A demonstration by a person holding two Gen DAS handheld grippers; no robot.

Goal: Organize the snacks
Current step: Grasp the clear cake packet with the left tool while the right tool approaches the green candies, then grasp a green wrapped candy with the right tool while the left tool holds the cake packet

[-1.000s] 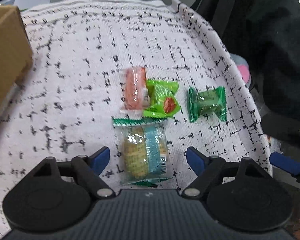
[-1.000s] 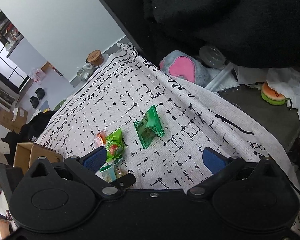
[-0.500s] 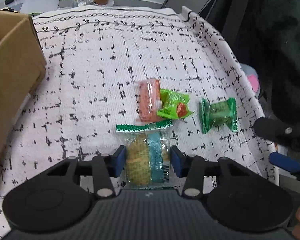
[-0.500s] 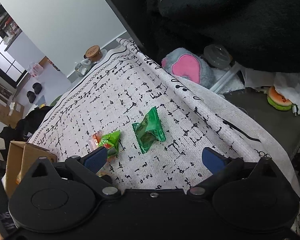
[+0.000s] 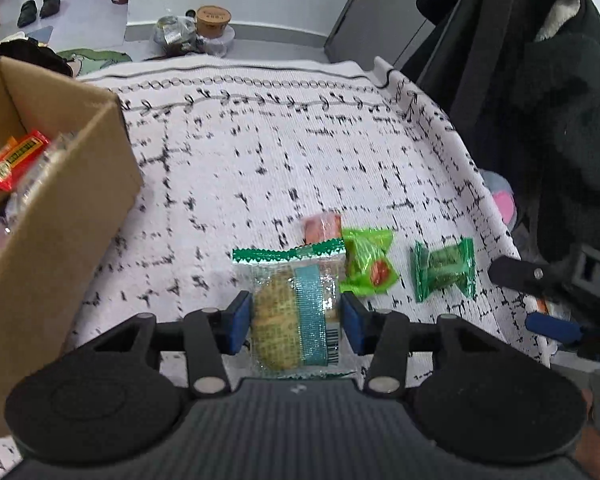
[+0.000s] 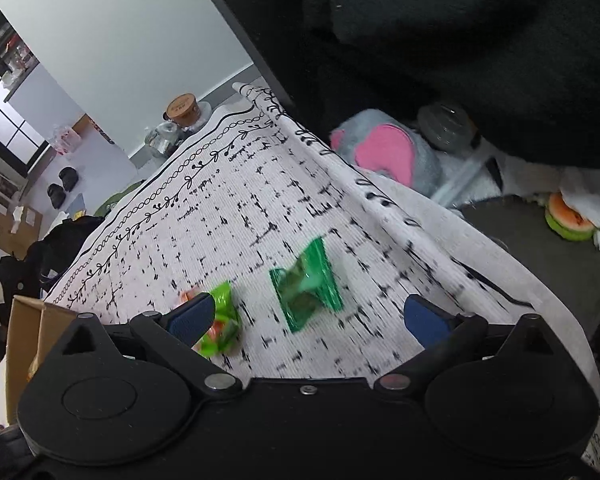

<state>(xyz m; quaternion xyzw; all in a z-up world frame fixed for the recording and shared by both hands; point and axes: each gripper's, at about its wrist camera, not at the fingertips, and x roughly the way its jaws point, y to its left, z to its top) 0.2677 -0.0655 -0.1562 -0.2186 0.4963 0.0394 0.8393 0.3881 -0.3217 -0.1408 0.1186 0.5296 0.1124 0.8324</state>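
Note:
My left gripper (image 5: 296,322) is shut on a clear biscuit packet (image 5: 294,308) with a teal band and green serrated top, lifted a little off the patterned cloth (image 5: 260,152). Behind it on the cloth lie a pink snack (image 5: 322,228), a light green packet (image 5: 368,264) and a dark green packet (image 5: 444,270). An open cardboard box (image 5: 56,208) holding several snacks stands at the left. In the right wrist view my right gripper (image 6: 308,316) is open above the cloth, with the dark green packet (image 6: 306,292) between and beyond its fingers and the light green packet (image 6: 220,320) by its left finger.
The cloth's right edge drops off beside a black garment (image 5: 560,120) and a grey and pink plush toy (image 6: 384,156). A cork-lidded jar (image 5: 213,20) and a bag sit beyond the far edge. The right gripper's blue finger (image 5: 552,326) shows at the left wrist view's right side.
My left gripper closed on the biscuit packet and rose with it, bringing the box into view. The right gripper shifted closer over the green packets.

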